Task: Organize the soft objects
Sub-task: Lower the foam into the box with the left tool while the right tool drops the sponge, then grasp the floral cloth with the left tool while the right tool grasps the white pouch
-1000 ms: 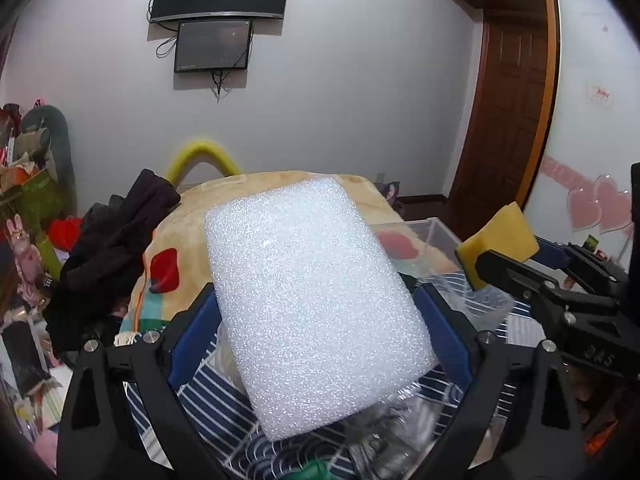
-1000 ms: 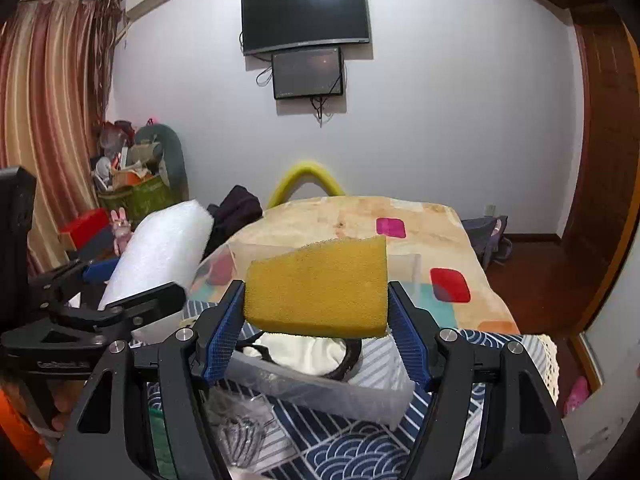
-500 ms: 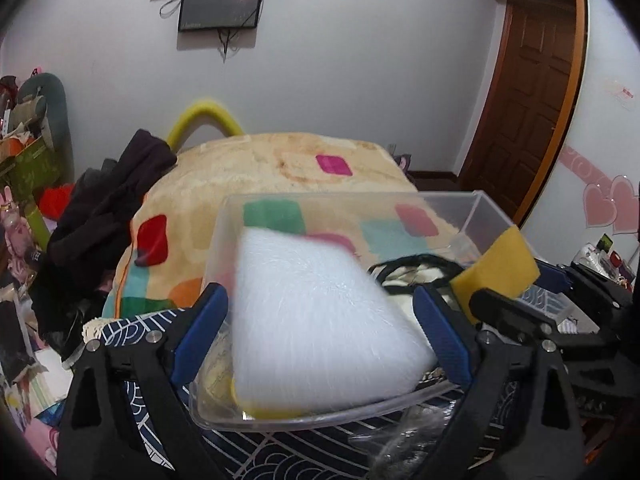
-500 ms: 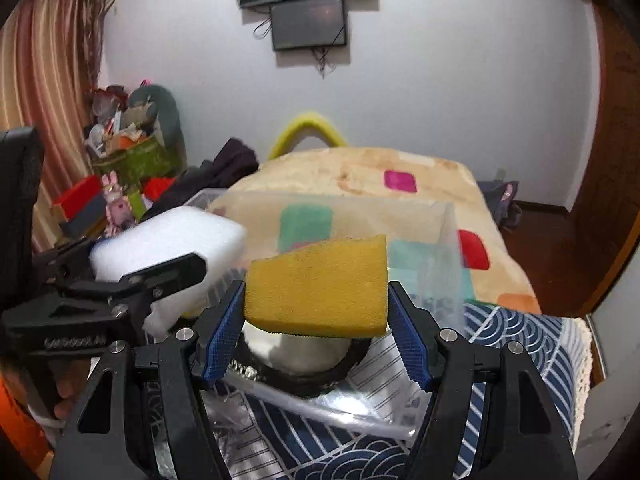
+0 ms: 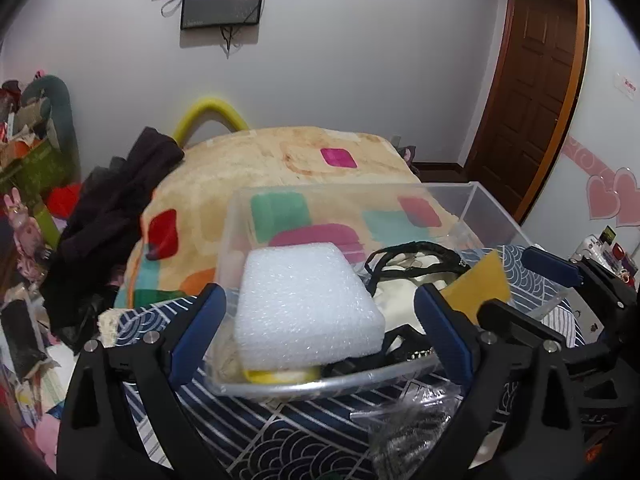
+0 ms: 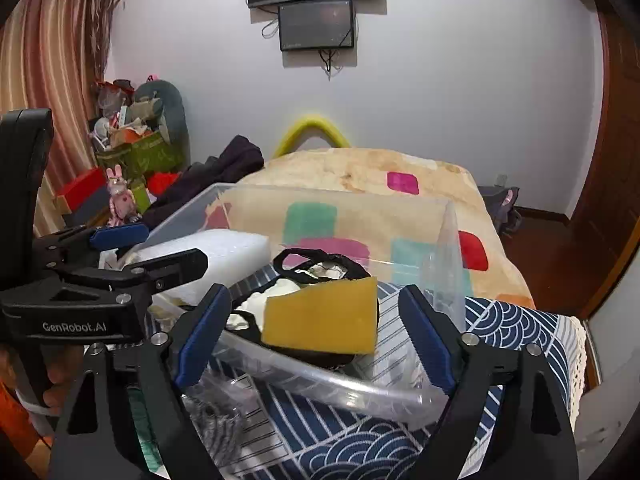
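Yellow item (image 5: 280, 376) under foam (image 5: 304, 312), perhaps sponge

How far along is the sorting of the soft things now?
Done: the white foam block and the yellow sponge lie in the clear box. In hand: nothing; the left tool and right tool stand open around them. Left: draw both tools back.

The left gripper (image 5: 320, 320) has its blue-padded jaws spread wide, touching nothing between them. The right gripper (image 6: 316, 320) likewise has its jaws parted, clear on both sides. The two sit side by side, both pointing forward and slightly down.
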### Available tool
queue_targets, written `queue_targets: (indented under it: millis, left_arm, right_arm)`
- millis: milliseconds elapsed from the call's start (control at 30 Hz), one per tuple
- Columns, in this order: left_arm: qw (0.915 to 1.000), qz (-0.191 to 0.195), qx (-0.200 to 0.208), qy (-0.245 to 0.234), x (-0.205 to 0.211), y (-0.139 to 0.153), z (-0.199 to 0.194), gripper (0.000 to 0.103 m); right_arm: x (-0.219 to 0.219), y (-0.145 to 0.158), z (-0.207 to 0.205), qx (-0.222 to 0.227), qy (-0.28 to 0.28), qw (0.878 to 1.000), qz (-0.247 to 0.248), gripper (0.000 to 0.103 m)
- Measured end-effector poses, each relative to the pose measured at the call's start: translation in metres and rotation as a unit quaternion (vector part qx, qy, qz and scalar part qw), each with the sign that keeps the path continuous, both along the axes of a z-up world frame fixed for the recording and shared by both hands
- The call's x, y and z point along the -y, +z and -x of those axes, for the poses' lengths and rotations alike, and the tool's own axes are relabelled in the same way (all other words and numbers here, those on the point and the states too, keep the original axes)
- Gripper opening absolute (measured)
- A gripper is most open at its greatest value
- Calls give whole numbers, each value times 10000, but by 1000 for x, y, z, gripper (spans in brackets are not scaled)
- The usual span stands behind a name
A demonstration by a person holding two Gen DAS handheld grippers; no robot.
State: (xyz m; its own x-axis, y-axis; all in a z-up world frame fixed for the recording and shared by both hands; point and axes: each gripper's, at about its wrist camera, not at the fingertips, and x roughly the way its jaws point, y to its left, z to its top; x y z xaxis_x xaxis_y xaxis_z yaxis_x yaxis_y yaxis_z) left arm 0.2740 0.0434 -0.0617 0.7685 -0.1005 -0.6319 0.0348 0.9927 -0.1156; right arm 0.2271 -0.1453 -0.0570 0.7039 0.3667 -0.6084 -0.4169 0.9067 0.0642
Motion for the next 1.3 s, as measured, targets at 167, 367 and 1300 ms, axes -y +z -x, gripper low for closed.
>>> queue_targets:
  millis: [167,367,1300]
  left_arm:
    - [9996,-100,251,53,-1,18,21,98]
    - [9984,-175,524,102,-12,34,53,101]
    - [9967,-313,-669,321,-84,-82,163,102]
  right_arm:
    - [5,14,15,192,-22,9997,-167,98]
    - [9,33,40,687,-56,9974,-196,103]
    - [7,-37,98,-276,118,9995,35,103]
